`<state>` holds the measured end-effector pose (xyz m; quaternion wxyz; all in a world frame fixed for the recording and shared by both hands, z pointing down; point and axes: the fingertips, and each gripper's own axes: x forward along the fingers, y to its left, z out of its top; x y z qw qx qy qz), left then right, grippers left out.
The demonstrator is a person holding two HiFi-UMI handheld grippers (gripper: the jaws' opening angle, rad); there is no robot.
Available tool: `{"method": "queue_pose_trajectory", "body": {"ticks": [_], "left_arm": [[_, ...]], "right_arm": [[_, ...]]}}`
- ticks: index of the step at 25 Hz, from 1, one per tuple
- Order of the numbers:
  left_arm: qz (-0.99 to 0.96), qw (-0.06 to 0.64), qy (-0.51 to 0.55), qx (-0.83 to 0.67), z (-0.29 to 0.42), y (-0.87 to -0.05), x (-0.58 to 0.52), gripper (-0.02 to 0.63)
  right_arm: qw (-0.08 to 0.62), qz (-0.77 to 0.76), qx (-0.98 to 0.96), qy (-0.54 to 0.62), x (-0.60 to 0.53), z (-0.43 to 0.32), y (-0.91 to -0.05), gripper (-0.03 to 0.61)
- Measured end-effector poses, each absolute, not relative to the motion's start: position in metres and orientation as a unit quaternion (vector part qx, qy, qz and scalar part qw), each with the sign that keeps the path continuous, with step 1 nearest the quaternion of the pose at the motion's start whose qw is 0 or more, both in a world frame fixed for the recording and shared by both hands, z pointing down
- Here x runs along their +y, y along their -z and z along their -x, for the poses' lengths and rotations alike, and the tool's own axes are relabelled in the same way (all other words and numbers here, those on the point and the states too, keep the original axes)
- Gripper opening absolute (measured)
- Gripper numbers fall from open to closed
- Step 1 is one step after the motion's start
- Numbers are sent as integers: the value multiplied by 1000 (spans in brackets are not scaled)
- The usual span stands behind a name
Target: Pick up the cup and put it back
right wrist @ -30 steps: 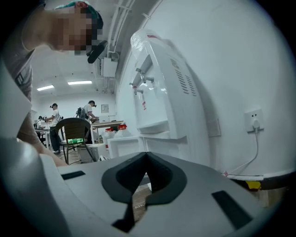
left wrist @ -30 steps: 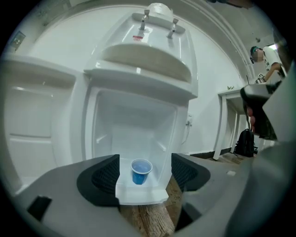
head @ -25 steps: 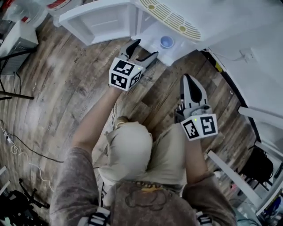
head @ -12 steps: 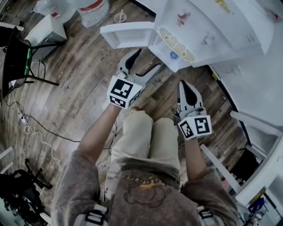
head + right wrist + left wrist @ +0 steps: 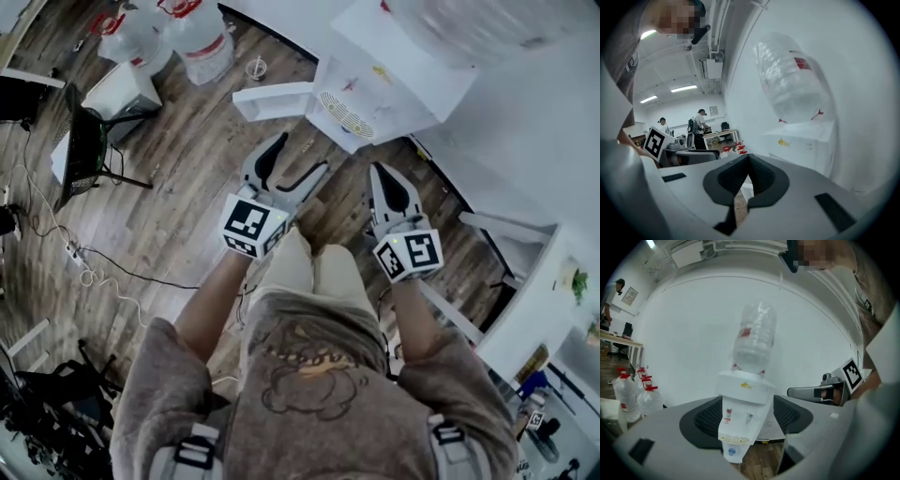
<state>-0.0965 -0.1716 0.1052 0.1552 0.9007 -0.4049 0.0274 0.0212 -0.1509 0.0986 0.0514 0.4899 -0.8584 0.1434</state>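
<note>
- Risk of a bad approach comes first: the left gripper (image 5: 298, 157) hangs well short of the water dispenser (image 5: 743, 401), jaws wide apart with nothing between them. Any reach must drop into the low recess at the dispenser's foot. Coming in too high would likely knock the drip grille or the taps above it.
- The cup (image 5: 731, 452), small and blue, sits in that recess, below the grille. It looks light, so it would probably tip or skid if one pad met it before the other.
- An open door (image 5: 274, 99) juts from the dispenser's lower left side and could snag the left gripper on a sideways approach.
- The right gripper (image 5: 384, 180) is held off to the dispenser's right, jaws closed together on nothing. It cannot help steady the cup as it stands.
- The cup's contents are too small to make out; if it holds water, a tilted lift would spill it.
- The inverted bottle (image 5: 754, 341) on top of the dispenser is clear, and its fill level cannot be read.
- The spare bottles (image 5: 635, 397) with red caps stand on the floor left of the dispenser and seem to hold water.
</note>
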Motion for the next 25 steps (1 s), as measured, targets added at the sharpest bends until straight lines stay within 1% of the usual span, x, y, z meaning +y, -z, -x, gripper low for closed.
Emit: {"method": "queue_pose_trajectory", "body": {"ticks": [4,8,15,21,23,25], "left_arm": [[-904,147,-22,-401,99,-30,-157,333],[-905,134,-22,-403,101,21,-140,333],[-904,109,-5,-414,112,82,-124,333],[-898,97,2,-429,124,103,-110,327],[-893,100,3,-438,131,104,-104,287],[-886,104,7,-451,142,103,-95,207]], "right_arm": [[47,-498,-856,-131,-145,-19,-22,2],[36,-503,-855,-123,-130,-18,31,2],[26,-504,-857,-107,-106,-20,76,2],[16,-524,-846,-96,-91,-40,93,2],[17,-531,-842,-94,-87,-47,94,2],[17,-539,-837,-94,-82,-56,94,2]]}}
